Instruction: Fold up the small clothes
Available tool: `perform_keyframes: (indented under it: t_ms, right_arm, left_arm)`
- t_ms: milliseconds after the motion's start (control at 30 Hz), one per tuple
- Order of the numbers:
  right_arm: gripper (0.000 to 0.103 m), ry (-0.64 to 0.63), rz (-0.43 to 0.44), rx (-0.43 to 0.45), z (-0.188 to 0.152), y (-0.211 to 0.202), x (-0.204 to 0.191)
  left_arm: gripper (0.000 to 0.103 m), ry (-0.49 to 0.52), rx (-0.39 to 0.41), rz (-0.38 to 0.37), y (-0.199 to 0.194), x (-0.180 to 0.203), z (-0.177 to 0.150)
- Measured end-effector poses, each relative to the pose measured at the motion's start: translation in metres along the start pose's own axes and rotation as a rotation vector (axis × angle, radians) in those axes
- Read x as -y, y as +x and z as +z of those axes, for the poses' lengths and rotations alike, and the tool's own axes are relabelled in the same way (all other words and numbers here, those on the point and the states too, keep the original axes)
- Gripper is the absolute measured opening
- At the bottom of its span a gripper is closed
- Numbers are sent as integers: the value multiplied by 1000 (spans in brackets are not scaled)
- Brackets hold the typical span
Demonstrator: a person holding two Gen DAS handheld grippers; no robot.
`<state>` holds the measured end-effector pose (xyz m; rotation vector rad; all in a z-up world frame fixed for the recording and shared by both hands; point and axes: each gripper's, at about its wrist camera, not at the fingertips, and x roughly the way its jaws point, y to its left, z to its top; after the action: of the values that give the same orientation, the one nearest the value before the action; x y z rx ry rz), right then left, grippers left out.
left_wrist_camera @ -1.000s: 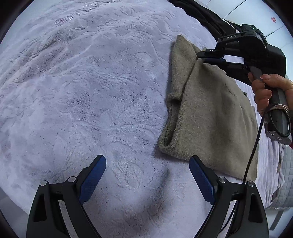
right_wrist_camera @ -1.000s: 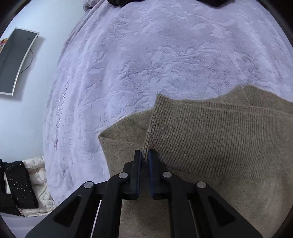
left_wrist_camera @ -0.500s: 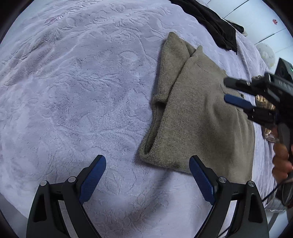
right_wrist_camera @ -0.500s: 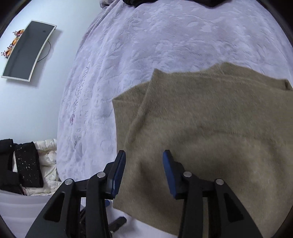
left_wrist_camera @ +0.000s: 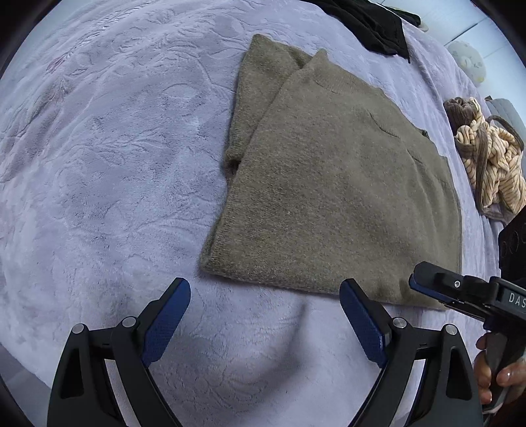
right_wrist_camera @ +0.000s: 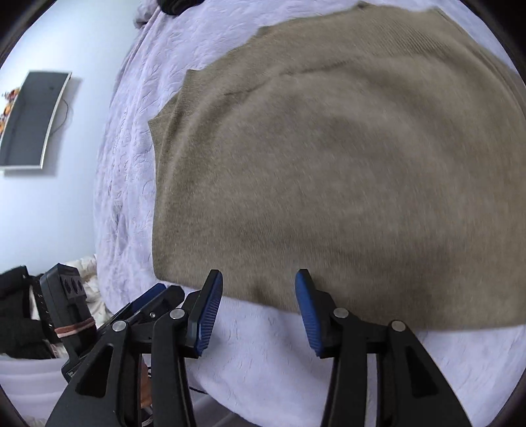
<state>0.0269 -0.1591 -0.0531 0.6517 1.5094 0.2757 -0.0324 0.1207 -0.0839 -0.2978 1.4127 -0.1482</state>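
Left gripper [left_wrist_camera: 264, 310] jaws wide apart, empty, over the lilac blanket [left_wrist_camera: 98, 164] near the sweater hem. Right gripper [right_wrist_camera: 259, 303] jaws opening, nothing between them, at the hem too. Olive sweater [left_wrist_camera: 328, 184] lies flat, partly folded; black garment [left_wrist_camera: 378, 23] beyond.

White capital letters "DAS" stand on the black body of the right gripper [left_wrist_camera: 427, 285], seen in the left wrist view at the far right edge, just beyond the left gripper's [left_wrist_camera: 264, 315] right-hand finger; the frame cuts the lettering off after the S, so any further characters cannot be read. No other text, number, brand or sign can be read in either view: in the right wrist view, the dark wall screen [right_wrist_camera: 31, 120] far to the upper left of the fingers shows a blank face.
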Motion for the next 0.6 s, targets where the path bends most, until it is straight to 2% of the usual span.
perform_keyframes:
  t_ms: [333,600]
  right_arm:
    - [51,112,38,-1,-37,11,24]
    - [51,174,88,8,-55,17,44]
  left_arm:
    - [92,65,-51,48,14,28,-4]
    - [92,82,-63,53,21,37,-5]
